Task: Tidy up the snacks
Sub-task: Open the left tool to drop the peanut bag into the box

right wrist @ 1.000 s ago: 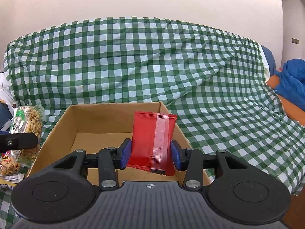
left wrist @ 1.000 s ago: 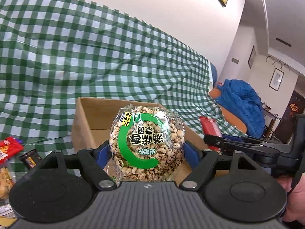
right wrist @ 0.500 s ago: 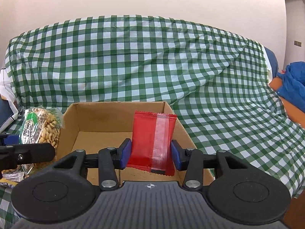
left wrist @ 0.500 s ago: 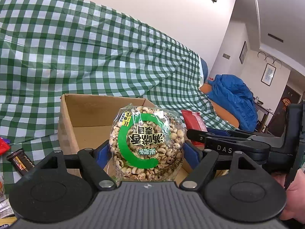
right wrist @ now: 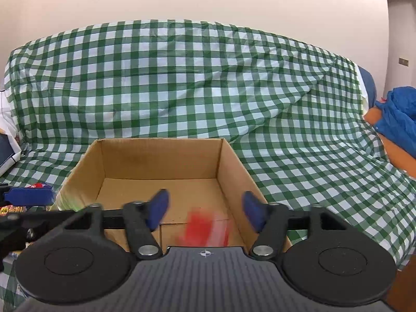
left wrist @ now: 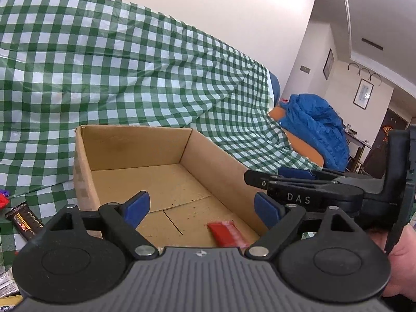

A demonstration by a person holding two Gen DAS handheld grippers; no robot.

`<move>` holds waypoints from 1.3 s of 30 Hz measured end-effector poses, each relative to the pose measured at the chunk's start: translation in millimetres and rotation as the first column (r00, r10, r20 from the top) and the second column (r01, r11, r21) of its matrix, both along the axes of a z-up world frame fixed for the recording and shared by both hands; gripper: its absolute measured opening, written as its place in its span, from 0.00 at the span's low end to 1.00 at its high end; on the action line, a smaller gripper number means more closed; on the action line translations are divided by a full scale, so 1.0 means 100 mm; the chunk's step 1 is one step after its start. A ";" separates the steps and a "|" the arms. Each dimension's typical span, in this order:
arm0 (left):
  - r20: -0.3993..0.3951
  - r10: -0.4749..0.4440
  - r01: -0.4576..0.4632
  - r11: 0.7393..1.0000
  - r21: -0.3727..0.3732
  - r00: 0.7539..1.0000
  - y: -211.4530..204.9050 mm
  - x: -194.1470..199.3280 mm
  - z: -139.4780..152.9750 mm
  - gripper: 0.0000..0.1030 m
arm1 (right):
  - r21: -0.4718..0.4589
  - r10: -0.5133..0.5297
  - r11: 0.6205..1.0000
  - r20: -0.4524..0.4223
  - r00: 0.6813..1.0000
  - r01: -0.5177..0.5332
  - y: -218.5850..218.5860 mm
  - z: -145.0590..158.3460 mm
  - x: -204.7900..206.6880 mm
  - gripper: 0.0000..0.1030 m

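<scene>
Because both tools hang over the open cardboard box (right wrist: 161, 161) with their fronts tipped down toward its floor, we read this as the drop-off point of the sorting: the box is the collecting place and the tools are letting go above it. The right tool (right wrist: 205, 209) has its jaws opening, and the blue pads touch nothing; below the gap a red packet (right wrist: 205, 227) shows as a motion-blurred smear, so we judge it to be falling or just landing. In the left view the same red packet (left wrist: 226, 235) lies flat on the box floor, close to the near right wall. The left tool (left wrist: 201, 209) also has its jaws opening, wide apart, with nothing between its pads. The right tool (left wrist: 283, 183) reaches in from the right of that view, over the box rim.

The packet is a small, flat, bright red wrapper with a paler, glossy strip along one side. We judge it light and limp.

A dark candy bar (left wrist: 24, 219) lies on the checked cloth (left wrist: 130, 59) left of the box, outside it, presumably not yet sorted.
</scene>
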State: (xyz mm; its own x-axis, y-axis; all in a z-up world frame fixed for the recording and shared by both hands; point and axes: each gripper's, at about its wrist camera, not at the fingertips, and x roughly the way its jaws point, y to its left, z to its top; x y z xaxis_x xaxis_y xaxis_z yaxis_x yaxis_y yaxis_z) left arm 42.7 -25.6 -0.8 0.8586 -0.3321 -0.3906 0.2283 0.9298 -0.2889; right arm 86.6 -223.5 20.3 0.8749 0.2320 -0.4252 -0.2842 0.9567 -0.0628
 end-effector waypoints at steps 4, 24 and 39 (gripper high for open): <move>0.047 0.027 -0.028 1.000 0.012 0.999 0.00 -0.03 0.01 0.85 | -0.005 0.005 1.000 -0.007 1.000 -0.005 0.01 -0.01 0.01 0.67; -0.056 0.067 -0.071 0.996 -0.058 0.996 0.84 -0.28 0.12 0.23 | 0.054 0.087 0.995 -0.043 0.995 -0.084 0.55 0.02 -0.05 0.36; -0.439 0.362 -0.455 0.882 -0.126 0.823 2.66 -0.46 -0.25 0.20 | 0.233 0.376 0.914 -0.183 0.908 -0.332 1.56 -0.04 -0.40 0.34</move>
State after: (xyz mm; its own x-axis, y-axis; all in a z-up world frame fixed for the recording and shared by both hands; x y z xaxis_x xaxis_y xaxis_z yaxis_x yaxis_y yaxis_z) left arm -3.8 240.6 -26.0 0.7242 -0.1003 -0.6823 -0.3339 0.8147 -0.4741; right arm 46.3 -67.5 16.7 0.6093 0.6054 -0.5121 -0.5914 0.7772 0.2151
